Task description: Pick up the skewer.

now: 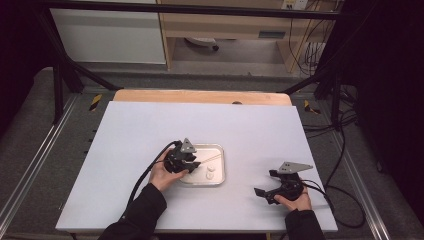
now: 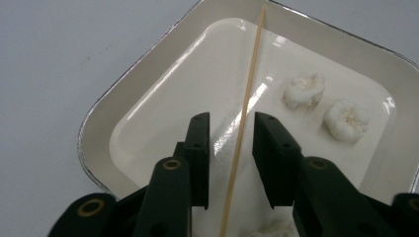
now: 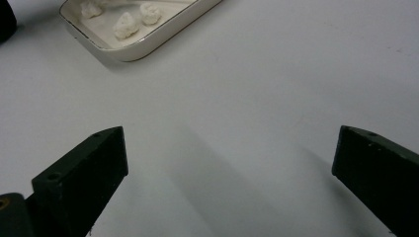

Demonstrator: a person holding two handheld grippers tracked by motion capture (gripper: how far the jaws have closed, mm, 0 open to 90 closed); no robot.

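With a thin wooden skewer [image 2: 244, 123] lying inside the white tray [image 2: 148, 74] at table centre, the left gripper [image 2: 230, 148] brackets it with narrowly open fingers, untouched, while the right gripper [image 3: 230, 163] rests near-right, fingers wide open.

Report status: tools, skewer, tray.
Left tool straddling wooden skewer over tray, pads not yet touching. Right tool open, over bare table. Nothing blocking.

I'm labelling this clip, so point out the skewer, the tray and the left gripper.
skewer [image 2: 245, 103], left gripper view, mid-shaft.
tray [image 2: 148, 64], left gripper view, its sloping wall.
left gripper [image 2: 231, 129], left gripper view, the gap between its tips, skewer between them.
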